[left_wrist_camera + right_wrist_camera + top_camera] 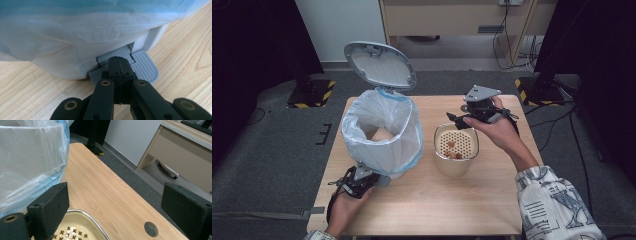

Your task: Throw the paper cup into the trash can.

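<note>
Two hands: left tongs (pixel 119 65) press pedal (pixel 145 68), right tongs (pixel 115 212) hover.

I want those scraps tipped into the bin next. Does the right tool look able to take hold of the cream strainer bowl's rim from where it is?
Probably yes. The right tool hovers open just above the far rim of the strainer bowl, with nothing between them. The lined bin stands apart to its left.
</note>
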Demonstrator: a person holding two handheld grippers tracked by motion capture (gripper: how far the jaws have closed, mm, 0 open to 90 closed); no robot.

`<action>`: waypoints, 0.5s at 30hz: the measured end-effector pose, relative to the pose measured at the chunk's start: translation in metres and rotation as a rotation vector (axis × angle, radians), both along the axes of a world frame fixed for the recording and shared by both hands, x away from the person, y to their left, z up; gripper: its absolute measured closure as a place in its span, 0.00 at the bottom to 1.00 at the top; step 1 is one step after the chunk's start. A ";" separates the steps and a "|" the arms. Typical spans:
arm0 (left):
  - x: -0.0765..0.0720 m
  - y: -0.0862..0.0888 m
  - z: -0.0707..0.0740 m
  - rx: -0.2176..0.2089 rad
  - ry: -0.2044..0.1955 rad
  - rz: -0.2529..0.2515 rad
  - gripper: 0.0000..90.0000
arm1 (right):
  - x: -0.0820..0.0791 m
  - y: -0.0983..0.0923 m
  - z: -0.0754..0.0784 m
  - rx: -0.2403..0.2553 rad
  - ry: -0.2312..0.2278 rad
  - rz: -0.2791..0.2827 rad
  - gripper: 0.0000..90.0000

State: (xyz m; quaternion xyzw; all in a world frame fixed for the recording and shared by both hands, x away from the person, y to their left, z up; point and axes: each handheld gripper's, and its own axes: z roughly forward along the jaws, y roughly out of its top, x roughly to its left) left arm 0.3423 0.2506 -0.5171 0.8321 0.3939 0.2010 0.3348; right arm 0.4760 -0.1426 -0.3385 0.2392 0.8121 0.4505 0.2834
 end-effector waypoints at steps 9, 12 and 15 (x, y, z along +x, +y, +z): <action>0.000 0.000 0.000 -0.001 0.001 0.000 1.00 | -0.001 -0.015 -0.005 0.007 0.004 -0.025 0.09; 0.000 0.000 0.000 -0.001 0.000 0.000 1.00 | -0.001 -0.020 -0.008 0.009 0.007 -0.036 0.09; 0.000 0.000 0.000 0.000 -0.001 0.000 1.00 | -0.001 -0.025 -0.010 0.010 0.010 -0.045 0.09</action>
